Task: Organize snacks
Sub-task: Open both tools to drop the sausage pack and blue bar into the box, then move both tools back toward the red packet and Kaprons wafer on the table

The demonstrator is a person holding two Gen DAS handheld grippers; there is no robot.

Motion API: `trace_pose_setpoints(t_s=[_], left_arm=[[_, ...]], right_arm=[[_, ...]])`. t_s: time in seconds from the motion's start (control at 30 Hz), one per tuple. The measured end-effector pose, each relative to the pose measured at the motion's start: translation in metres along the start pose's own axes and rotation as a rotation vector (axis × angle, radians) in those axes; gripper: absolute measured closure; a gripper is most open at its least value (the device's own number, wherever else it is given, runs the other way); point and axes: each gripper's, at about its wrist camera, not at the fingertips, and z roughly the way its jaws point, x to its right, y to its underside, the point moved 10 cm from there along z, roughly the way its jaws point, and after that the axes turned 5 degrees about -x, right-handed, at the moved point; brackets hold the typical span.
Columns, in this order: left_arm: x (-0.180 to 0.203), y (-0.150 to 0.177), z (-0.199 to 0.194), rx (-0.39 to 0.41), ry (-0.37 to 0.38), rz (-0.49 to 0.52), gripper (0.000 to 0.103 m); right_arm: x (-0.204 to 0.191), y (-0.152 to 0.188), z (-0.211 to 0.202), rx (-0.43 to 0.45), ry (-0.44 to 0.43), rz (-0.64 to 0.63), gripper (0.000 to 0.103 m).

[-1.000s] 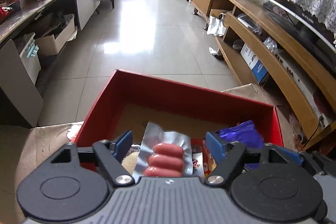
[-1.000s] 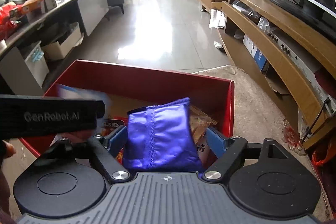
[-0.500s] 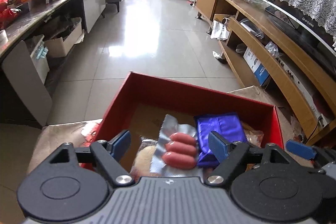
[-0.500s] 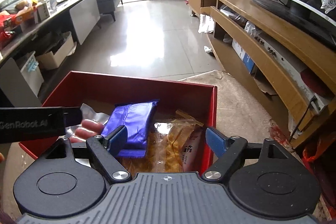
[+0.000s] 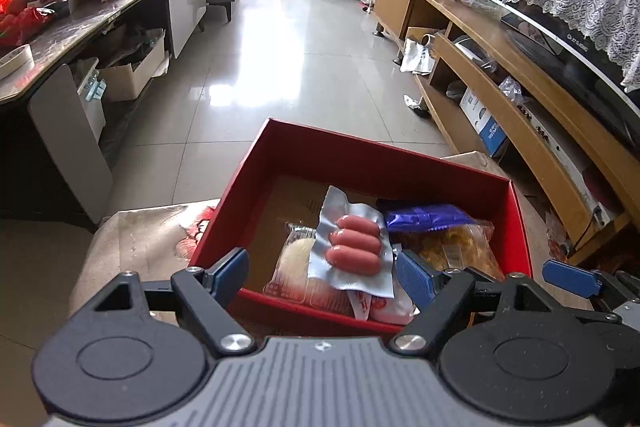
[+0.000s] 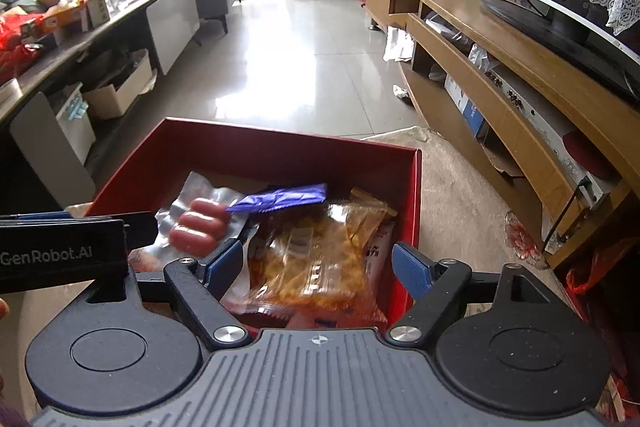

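Two open grippers above a snack box in a living room
Left gripper (image 5: 320,271) and right gripper (image 6: 318,265) hold nothing, jaws apart; the snacks fill the red box (image 5: 372,157) on a beige-covered surface (image 5: 140,239), tiled floor (image 5: 288,67) beyond.

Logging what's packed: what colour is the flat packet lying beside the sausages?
Purple, glossy foil. The purple packet shows best in the right wrist view, beside the sausage pack.

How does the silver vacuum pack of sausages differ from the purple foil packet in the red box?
The silver vacuum pack of sausages is see-through, showing three pink sausages; the purple foil packet is opaque. The sausage pack lies nearer the box's middle, the purple packet further right. Both rest on other snacks inside the red box.
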Motion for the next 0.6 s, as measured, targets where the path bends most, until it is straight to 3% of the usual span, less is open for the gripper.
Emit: trace_pose_setpoints(t_s=[0.6], left_arm=[[-0.010, 0.040, -0.022, -0.030, 0.004, 0.029, 0.023]], right_arm=[[-0.015, 0.043, -0.020, -0.060, -0.030, -0.006, 0.016]])
